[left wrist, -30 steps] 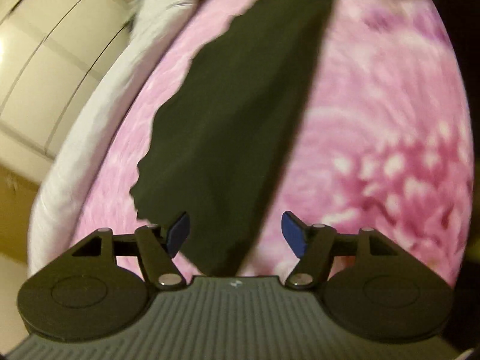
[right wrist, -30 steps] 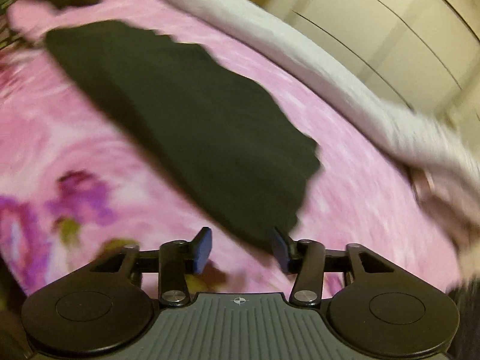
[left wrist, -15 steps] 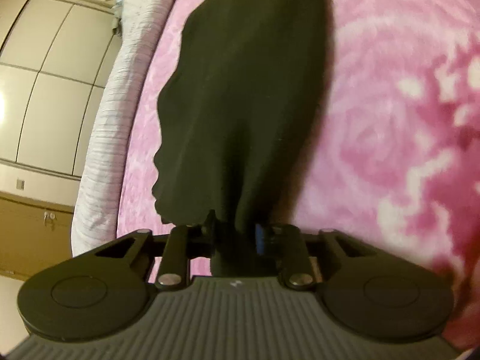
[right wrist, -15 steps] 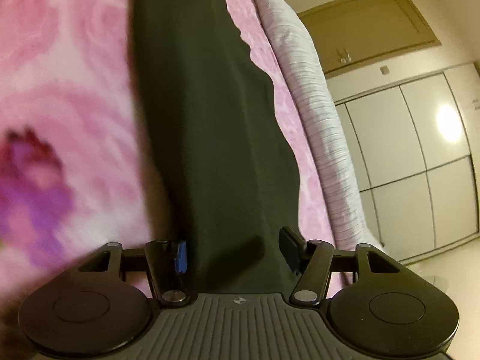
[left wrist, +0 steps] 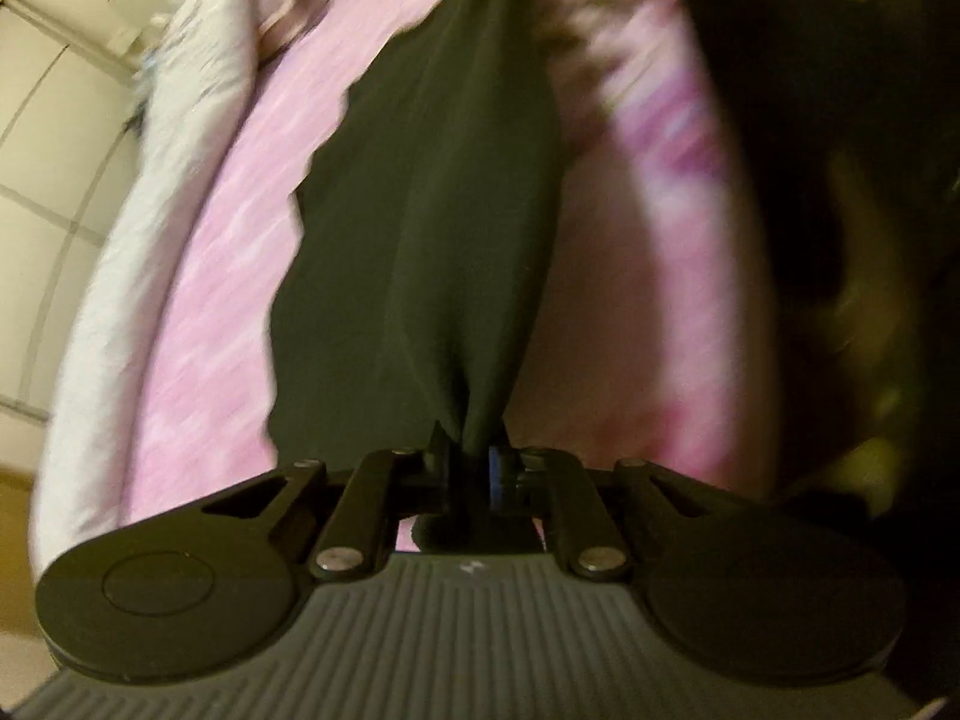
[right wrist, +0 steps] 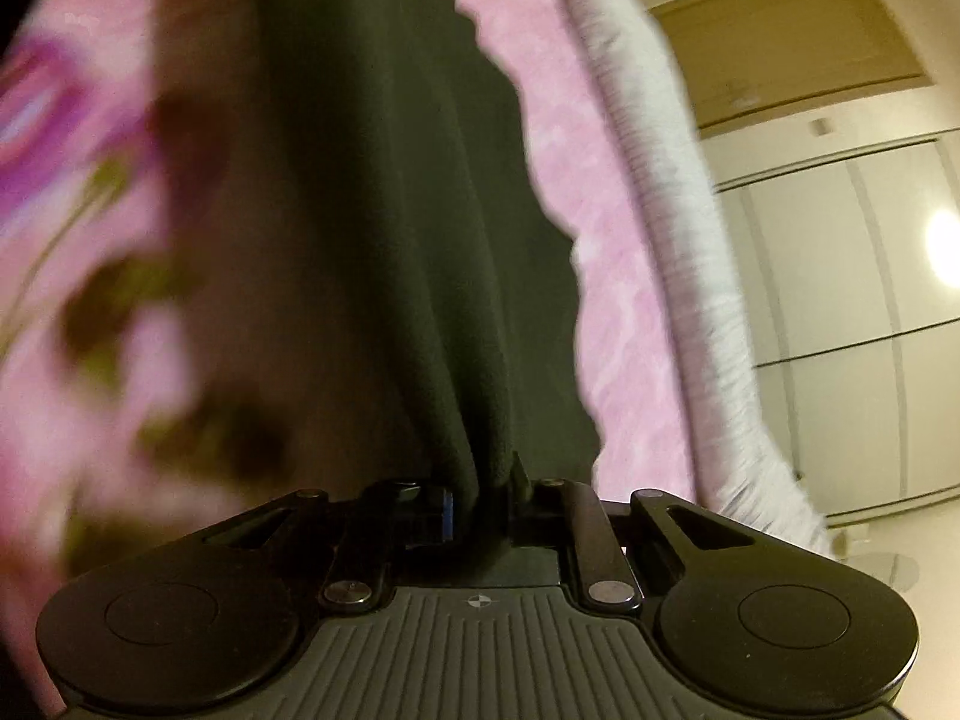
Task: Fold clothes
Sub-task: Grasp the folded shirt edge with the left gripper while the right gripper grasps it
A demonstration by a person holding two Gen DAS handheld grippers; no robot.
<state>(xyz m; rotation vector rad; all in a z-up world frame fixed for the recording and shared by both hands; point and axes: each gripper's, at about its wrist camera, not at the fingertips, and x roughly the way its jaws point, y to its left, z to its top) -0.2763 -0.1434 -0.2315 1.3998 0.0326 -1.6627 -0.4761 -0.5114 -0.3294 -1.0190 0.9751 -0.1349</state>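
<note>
Pink floral bedspread [left wrist: 198,312] underneath. Black garment [left wrist: 420,228] runs lengthwise straight ahead of both grippers. Left hand-held gripper [left wrist: 474,471] and right hand-held gripper [right wrist: 480,501] closing, each pinching its near end.

A pink flowered bedspread [left wrist: 228,276] is spread across the bed, with purple blooms and olive leaves printed on it [right wrist: 78,192]; a pale grey striped cover [right wrist: 684,228] is seen along its edge; cream wardrobe doors [right wrist: 840,312] are set behind, and a lamp's glare [right wrist: 945,246] is reflected there; a tan panel [right wrist: 786,42] is mounted above them.
</note>
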